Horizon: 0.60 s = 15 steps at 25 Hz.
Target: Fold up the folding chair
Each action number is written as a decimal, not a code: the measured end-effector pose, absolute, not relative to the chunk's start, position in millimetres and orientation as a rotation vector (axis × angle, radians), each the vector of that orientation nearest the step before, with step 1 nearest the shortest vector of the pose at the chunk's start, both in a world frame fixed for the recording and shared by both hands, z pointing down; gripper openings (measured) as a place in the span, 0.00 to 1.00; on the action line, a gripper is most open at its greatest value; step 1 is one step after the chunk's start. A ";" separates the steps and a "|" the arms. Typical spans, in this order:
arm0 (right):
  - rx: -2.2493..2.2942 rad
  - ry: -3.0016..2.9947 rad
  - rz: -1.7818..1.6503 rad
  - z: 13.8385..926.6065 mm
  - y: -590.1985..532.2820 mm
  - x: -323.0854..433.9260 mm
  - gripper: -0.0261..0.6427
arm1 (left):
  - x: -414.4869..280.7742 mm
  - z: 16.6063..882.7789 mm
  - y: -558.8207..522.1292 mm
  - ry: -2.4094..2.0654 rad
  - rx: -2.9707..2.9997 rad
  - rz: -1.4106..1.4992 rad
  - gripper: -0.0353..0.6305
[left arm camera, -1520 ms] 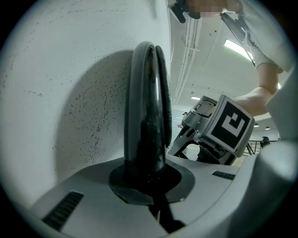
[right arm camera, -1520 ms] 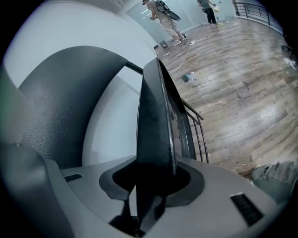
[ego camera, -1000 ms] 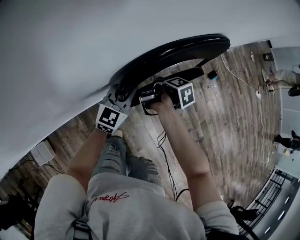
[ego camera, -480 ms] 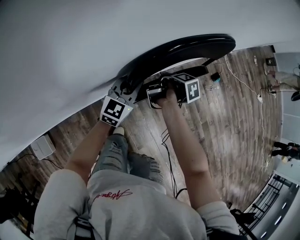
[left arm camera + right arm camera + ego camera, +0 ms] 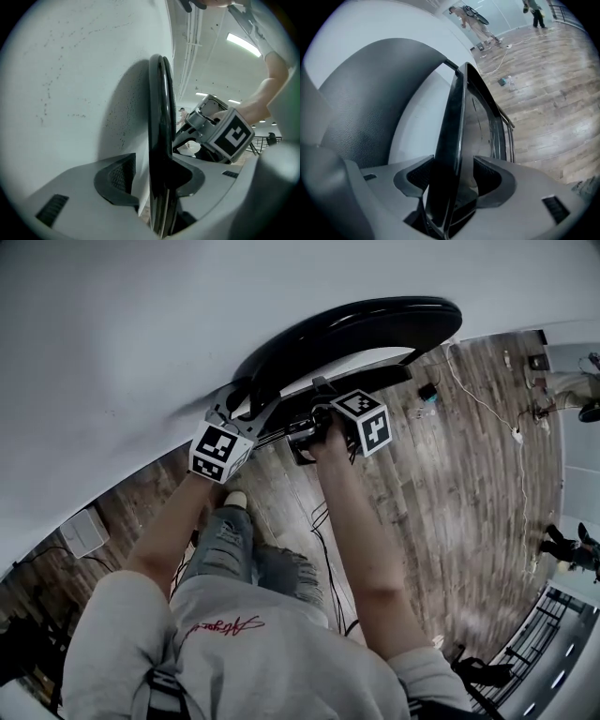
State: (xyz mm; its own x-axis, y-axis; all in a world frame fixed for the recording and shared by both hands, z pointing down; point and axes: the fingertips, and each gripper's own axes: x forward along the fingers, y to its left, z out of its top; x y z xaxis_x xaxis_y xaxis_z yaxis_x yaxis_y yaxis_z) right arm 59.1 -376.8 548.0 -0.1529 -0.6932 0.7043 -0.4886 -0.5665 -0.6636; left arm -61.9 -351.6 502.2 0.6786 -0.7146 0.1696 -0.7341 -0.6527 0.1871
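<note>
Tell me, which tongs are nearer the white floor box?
Left. The left tongs straddle the folding chair's end toward the white box; the right tongs straddle it farther away. Both have just been opening.

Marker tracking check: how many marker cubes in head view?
2. One cube on the left gripper, one right of it on the right gripper. Both grippers' jaws have just been opening, chair between them.

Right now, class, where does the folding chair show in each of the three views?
Head view: folding chair, a curved black edge, upper centre.
Left gripper view: upright black edge, centre.
Right gripper view: black edge, slightly tilted, centre.
Shared landmark: the white wall beside the chair.
</note>
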 end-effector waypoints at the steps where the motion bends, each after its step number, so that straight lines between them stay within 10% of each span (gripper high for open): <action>1: -1.914 1.389 -1.774 547.1 -375.0 59.9 0.41 | -64.9 503.7 -349.5 -1.176 2.649 0.120 0.32; 13: -1.642 1.930 -1.177 422.5 -295.5 51.2 0.42 | -98.6 450.4 -248.6 -1.390 2.549 0.011 0.32; 15: -1.608 2.105 -0.943 381.7 -261.5 45.8 0.26 | -87.6 419.3 -222.5 -1.392 2.579 -0.043 0.32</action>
